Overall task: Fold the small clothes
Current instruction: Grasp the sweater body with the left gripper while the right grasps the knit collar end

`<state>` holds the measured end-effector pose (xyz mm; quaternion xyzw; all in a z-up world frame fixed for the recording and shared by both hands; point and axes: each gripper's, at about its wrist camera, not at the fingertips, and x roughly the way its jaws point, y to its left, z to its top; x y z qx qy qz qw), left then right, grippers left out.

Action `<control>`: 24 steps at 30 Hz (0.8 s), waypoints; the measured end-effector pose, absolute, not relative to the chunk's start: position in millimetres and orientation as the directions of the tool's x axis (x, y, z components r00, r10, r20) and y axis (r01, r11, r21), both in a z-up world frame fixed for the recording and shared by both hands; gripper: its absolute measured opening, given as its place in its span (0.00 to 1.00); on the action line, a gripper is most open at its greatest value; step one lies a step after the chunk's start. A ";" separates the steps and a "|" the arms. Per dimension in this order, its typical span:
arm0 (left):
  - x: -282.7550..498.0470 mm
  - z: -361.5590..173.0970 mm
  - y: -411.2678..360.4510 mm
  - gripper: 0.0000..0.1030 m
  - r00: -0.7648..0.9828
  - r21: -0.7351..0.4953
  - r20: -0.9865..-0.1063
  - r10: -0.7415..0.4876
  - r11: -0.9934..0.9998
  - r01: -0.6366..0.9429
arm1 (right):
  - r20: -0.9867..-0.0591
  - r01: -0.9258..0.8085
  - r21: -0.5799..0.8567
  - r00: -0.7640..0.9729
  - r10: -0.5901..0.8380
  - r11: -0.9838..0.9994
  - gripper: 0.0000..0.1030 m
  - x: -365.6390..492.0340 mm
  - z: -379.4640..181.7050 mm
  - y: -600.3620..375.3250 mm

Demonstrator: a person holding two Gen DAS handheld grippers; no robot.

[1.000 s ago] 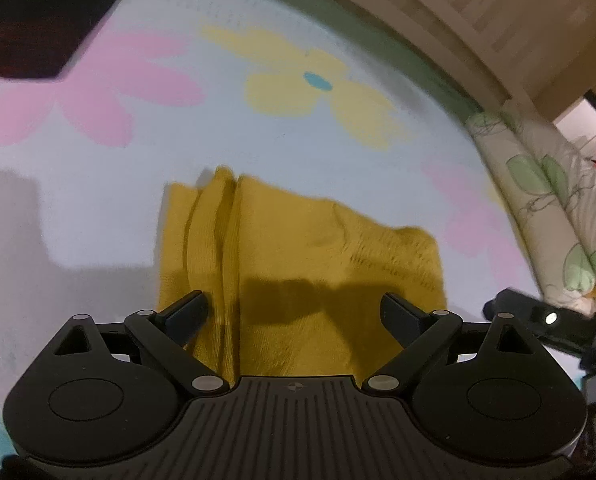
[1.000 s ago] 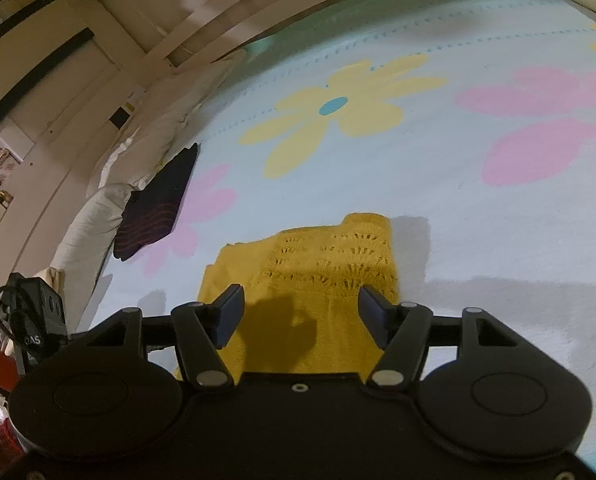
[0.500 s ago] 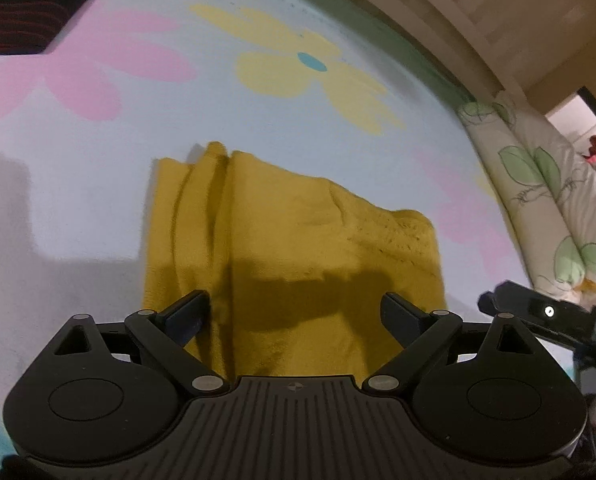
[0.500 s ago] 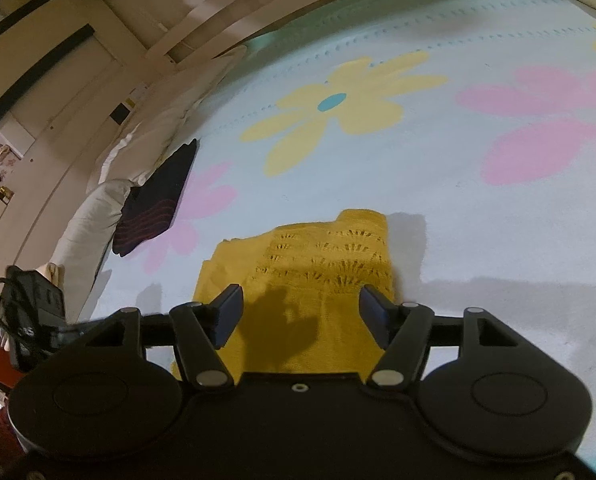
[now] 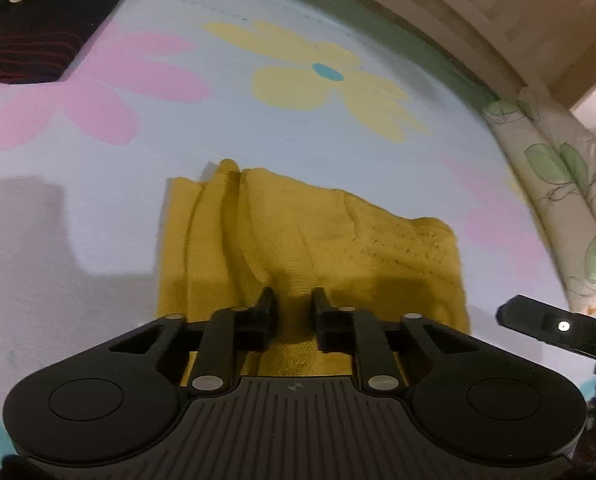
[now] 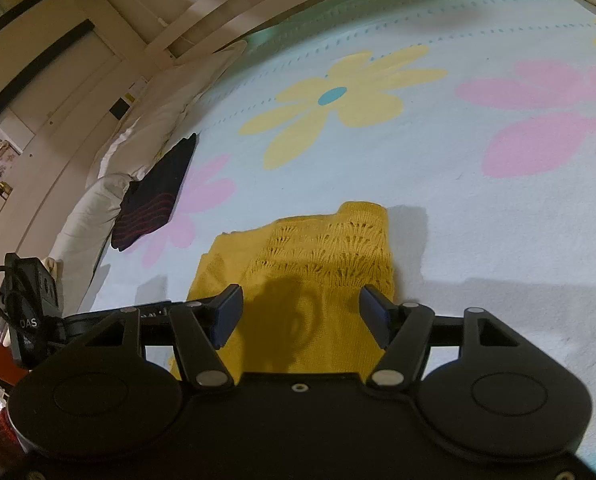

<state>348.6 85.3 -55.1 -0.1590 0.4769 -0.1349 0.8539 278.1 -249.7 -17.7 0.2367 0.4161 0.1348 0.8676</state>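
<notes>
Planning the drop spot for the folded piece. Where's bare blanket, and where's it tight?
Free: blanket right of the yellow knit, up to the pink flower; also between knit and yellow flower. Tight: far left corner, dark garment by the pillows; near edge, left gripper pinching the knit, right gripper open over it.

Left gripper: black, ribbed housing; right gripper: blue pads, silver pivots.

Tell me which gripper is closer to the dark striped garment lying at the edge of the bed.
Left, probably. The left gripper pinches the yellow sweater on the side towards the dark striped garment; the right gripper hovers open over the sweater's far side.
</notes>
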 end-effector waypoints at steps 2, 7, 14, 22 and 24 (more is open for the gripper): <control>345.3 -52.0 85.8 0.13 0.523 -0.393 -0.767 -0.371 0.917 0.072 | -0.660 -0.035 0.522 0.616 0.429 0.852 0.67 278.1 -18.0 -249.5; 339.1 -38.3 90.4 0.12 0.552 -0.357 -0.760 -0.344 0.930 0.088 | -0.663 -0.030 0.521 0.615 0.426 0.853 0.67 278.9 -19.1 -250.9; 346.5 -60.1 103.5 0.24 0.530 -0.372 -0.781 -0.331 0.928 0.032 | -0.666 -0.033 0.519 0.611 0.428 0.854 0.67 280.6 -20.4 -250.1; 337.6 -35.0 91.3 0.68 0.638 -0.208 -0.740 -0.210 0.975 0.079 | -0.680 -0.043 0.501 0.599 0.424 0.864 0.75 282.3 -23.8 -244.8; 338.5 -36.2 87.5 0.72 0.639 -0.196 -0.737 -0.218 0.975 0.107 | -0.684 -0.031 0.501 0.599 0.417 0.865 0.75 283.3 -25.8 -244.3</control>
